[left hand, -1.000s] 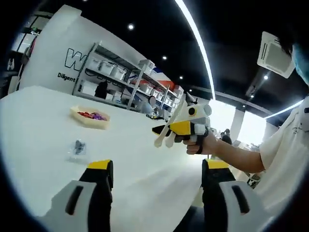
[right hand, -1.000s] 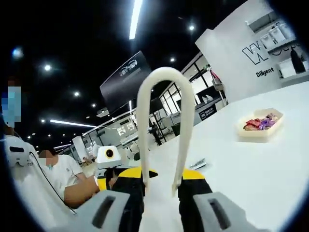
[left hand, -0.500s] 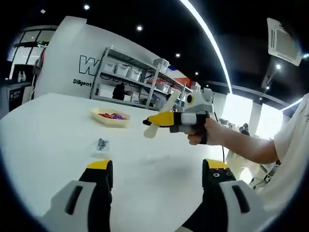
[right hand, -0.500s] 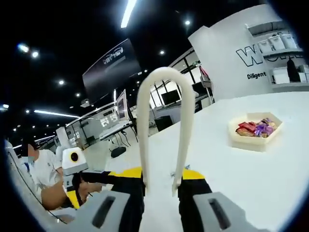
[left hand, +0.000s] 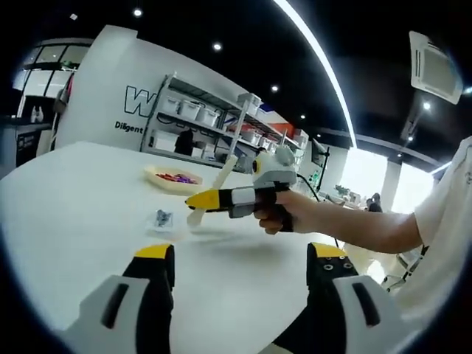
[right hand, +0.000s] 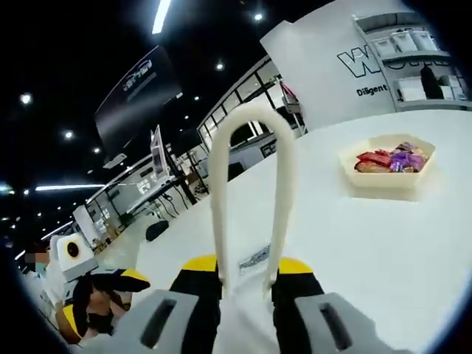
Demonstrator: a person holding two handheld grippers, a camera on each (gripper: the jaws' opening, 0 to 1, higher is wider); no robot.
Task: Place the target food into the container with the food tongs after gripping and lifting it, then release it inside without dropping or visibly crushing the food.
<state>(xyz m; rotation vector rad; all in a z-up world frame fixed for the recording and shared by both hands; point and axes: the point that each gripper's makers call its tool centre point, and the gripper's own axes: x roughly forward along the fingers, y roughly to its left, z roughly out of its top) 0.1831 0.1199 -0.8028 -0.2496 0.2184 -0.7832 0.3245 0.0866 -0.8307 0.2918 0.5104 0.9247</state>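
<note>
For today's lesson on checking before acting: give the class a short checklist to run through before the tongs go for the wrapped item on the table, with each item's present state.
1. Tongs seated in the right gripper: ok.
2. Tong tips free of food: cannot tell; they are hidden.
3. Small wrapped item lies apart from the tongs: ok.
4. Tray upright on the white table, already holding wrapped snacks: ok.
5. Left gripper open, holding nothing: ok.

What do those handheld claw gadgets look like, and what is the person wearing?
Each has two black jaws with yellow tips on pale grey bodies. The left gripper shows this up close. The right gripper has a yellow-and-black nose and grey body. The person's sleeve is short and white.
</note>
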